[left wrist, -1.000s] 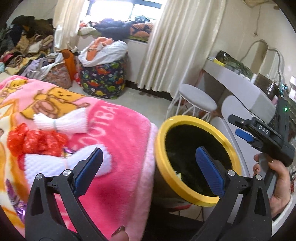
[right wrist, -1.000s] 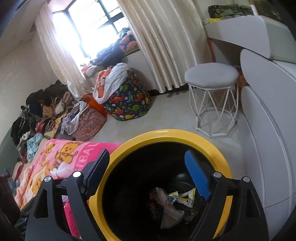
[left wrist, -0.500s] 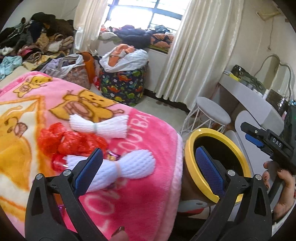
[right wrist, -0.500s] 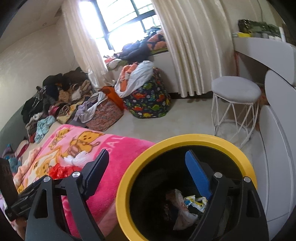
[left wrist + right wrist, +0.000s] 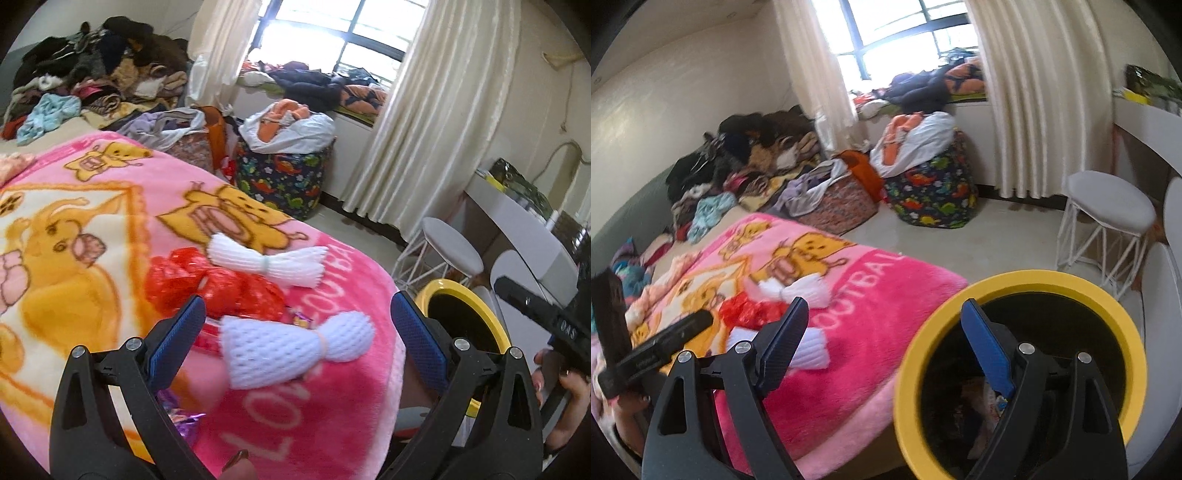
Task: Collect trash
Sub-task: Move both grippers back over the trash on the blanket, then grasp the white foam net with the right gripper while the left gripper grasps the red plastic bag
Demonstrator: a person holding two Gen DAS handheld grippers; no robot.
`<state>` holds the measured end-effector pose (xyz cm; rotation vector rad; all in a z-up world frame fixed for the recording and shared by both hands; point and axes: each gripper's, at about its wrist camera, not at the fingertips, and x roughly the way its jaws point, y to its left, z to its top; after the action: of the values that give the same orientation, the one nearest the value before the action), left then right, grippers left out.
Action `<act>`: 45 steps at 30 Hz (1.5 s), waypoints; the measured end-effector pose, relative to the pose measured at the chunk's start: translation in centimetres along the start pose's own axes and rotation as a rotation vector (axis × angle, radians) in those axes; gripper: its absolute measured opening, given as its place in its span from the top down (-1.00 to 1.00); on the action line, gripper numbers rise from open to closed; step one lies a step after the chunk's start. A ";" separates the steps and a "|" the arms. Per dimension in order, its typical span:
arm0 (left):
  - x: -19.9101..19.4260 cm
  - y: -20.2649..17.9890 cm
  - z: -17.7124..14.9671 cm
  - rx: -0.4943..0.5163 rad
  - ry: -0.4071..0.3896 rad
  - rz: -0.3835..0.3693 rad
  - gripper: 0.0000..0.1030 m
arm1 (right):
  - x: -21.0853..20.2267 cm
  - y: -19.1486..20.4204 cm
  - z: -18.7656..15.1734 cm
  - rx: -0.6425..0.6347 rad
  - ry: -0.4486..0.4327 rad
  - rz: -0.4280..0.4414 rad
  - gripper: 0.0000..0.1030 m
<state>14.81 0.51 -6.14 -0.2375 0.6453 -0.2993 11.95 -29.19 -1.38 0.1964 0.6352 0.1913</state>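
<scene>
On the pink blanket [image 5: 314, 406] lie two white foam nets, one near [image 5: 295, 350] and one farther back [image 5: 269, 264], with a crumpled red plastic bag [image 5: 210, 288] between them. My left gripper [image 5: 297, 339] is open, hovering over the near net, nothing between its blue pads. The yellow-rimmed black bin [image 5: 1023, 369] stands by the bed's corner with trash inside. My right gripper [image 5: 886, 339] is open and empty, straddling the bin's left rim and the blanket edge. The same nets [image 5: 809, 290] and red bag [image 5: 750, 310] show in the right wrist view.
A white stool [image 5: 1108, 210] stands behind the bin beside a white desk [image 5: 517, 218]. A dinosaur-print bag [image 5: 284, 177] of clothes and piles of laundry [image 5: 99, 74] line the window wall. Purple wrappers [image 5: 181, 421] lie on the blanket near the left fingers. A hand [image 5: 569, 398] holds the right gripper.
Both grippers have swung left, away from the bin toward the bed. The near foam net now lies between the left fingers' line of sight; the bin has shifted to the right in both views.
</scene>
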 end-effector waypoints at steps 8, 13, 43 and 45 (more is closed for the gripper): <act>-0.8 2.7 0.3 -0.041 -0.022 0.035 -0.79 | 1.3 5.2 -0.5 -0.163 0.031 0.065 -0.59; -1.0 4.4 0.4 -0.077 -0.025 0.053 -0.79 | 2.6 8.2 -1.4 -0.257 0.067 0.097 -0.59; 4.4 10.2 0.8 -0.184 0.110 0.092 -0.76 | 12.8 13.2 -7.2 -0.643 0.300 -0.014 0.09; 4.8 10.3 0.8 -0.191 0.119 0.091 -0.69 | 13.3 12.9 -7.3 -0.635 0.327 0.001 0.22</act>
<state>21.00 8.53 -11.30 -0.3742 0.8011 -0.1652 16.54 -12.74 -11.63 -0.4555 0.8664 0.4202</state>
